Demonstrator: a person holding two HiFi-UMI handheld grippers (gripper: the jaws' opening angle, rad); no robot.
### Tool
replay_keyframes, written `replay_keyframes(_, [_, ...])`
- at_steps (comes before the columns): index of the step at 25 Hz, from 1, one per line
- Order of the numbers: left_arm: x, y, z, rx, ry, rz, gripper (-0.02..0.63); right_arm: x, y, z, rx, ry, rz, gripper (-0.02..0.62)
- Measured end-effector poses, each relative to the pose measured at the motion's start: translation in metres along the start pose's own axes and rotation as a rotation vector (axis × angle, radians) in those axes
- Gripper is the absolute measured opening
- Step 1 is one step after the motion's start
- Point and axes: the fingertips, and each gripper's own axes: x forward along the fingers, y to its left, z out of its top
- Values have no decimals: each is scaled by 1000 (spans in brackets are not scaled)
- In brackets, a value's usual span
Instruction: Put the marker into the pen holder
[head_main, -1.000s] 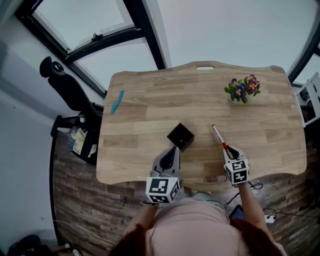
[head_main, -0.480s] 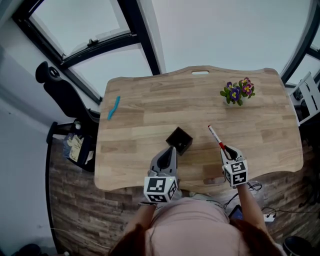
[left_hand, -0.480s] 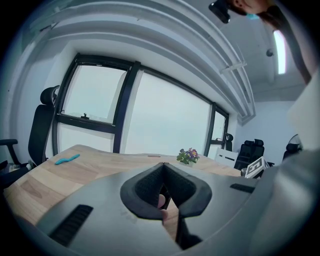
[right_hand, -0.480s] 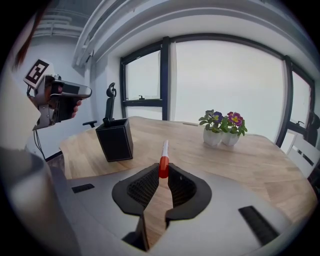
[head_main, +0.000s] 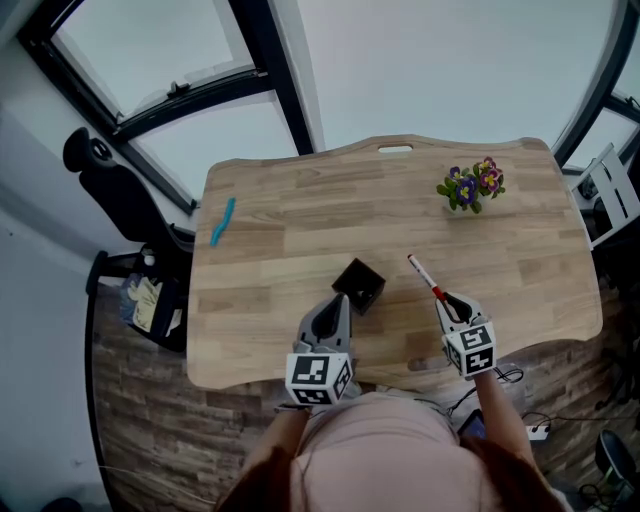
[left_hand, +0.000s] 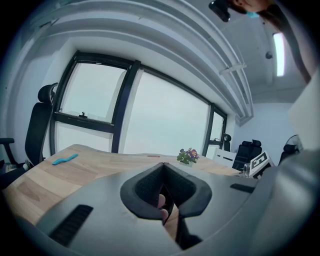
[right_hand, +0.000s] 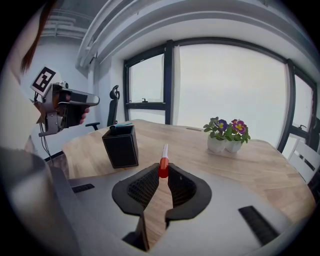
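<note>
Clamping the marker (head_main: 422, 276), the right gripper (head_main: 447, 300) hangs near the pen holder (head_main: 360, 284); left gripper (head_main: 340, 303) seemingly closed.

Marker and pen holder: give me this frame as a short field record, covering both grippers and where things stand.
marker: red and white, clamped in right gripper, tip pointing forward
pen holder: black, upright on table, marker not yet in it
left gripper: jaws together, empty, near pen holder
also on table: potted flowers, blue item
</note>
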Motion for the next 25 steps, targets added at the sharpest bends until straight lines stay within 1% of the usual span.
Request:
replay_keyframes(9, [2,6,-2,-4,4,-16,2,-7,11,18,-3,-29,14,51])
replay_keyframes(17, [2,11,-7,7,20,-22,2,-14,20,37,-2,-67,45,50])
replay_keyframes(25, [2,11,-8,15,16,-21,2,-21,32,52,-5,-106,85,49])
